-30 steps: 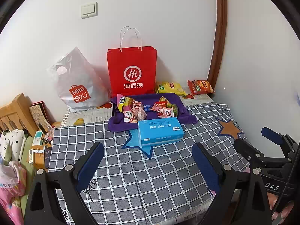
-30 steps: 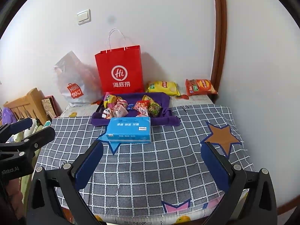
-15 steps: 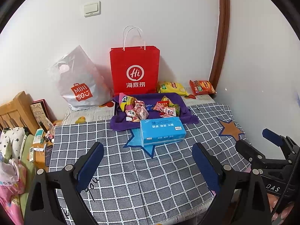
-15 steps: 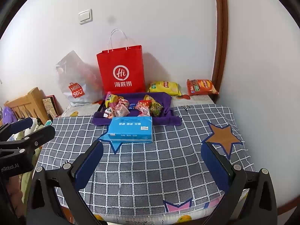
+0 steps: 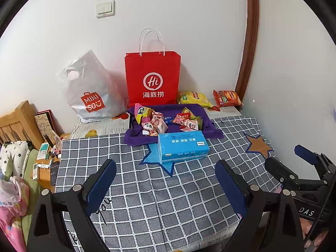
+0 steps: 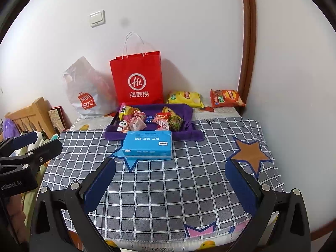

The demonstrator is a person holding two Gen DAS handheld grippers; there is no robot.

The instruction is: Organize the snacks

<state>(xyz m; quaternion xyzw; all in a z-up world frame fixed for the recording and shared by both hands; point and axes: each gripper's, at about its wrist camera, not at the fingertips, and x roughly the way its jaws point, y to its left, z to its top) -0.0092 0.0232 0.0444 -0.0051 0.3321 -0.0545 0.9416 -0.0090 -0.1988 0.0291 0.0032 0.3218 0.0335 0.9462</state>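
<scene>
Several small snack packets (image 5: 168, 120) (image 6: 147, 120) lie in a purple tray (image 5: 208, 117) (image 6: 187, 113) at the back of the checked tablecloth. A yellow chip bag (image 5: 194, 98) (image 6: 185, 98) and an orange chip bag (image 5: 226, 98) (image 6: 226, 98) lie behind it by the wall. A blue tissue pack (image 5: 182, 146) (image 6: 148, 145) lies in front of the tray. My left gripper (image 5: 166, 178) is open and empty, near the table's front. My right gripper (image 6: 170, 178) is open and empty, also well short of the tissue pack.
A red paper bag (image 5: 152, 79) (image 6: 137, 79) and a grey Miniso plastic bag (image 5: 90, 92) (image 6: 84, 92) stand against the wall. A wooden bed frame (image 5: 19, 121) and a cluttered side table (image 5: 45, 163) are at the left. The wall closes the right side.
Both grippers have drifted slightly, so the scene has shifted a little to the right and down in both views. Both stay open and empty.
</scene>
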